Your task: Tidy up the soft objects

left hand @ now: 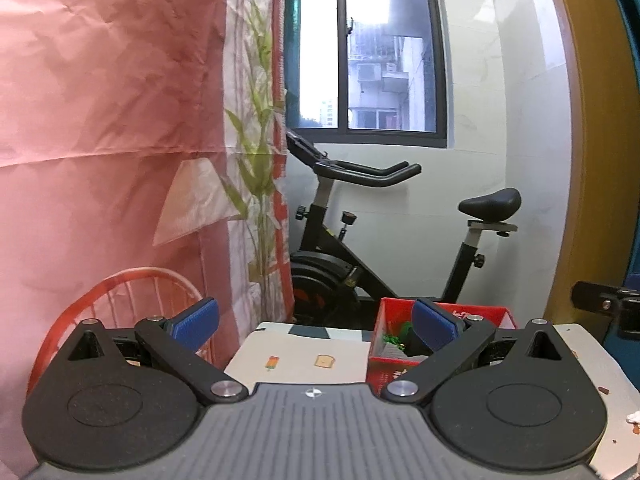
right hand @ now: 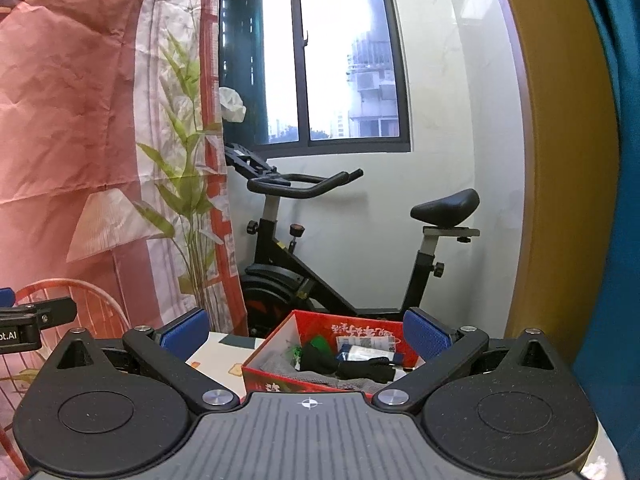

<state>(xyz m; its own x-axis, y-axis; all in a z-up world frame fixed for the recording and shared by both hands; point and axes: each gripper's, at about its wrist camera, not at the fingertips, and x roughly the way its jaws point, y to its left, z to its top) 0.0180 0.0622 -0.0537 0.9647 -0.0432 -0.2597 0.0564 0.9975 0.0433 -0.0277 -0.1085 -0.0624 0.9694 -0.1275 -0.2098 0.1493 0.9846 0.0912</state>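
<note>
A red box [right hand: 276, 376] with white lettering stands on the table and holds several soft items: black cloth [right hand: 352, 368], grey cloth [right hand: 280, 364], something green [right hand: 322, 342]. My right gripper [right hand: 308, 334] is open and empty, held above the box's near side. The box also shows in the left wrist view [left hand: 386, 372], to the right. My left gripper [left hand: 316, 322] is open and empty over the table's patterned cloth [left hand: 300, 360]. The right gripper's side shows at the right edge of the left wrist view [left hand: 608, 304].
An orange wire chair [left hand: 120, 300] stands left of the table. An exercise bike [left hand: 360, 248] stands behind it under a window. A pink curtain [left hand: 100, 120] hangs at the left. A wooden door frame [left hand: 588, 140] is at the right. Crumbs [left hand: 604, 391] lie on the table's right side.
</note>
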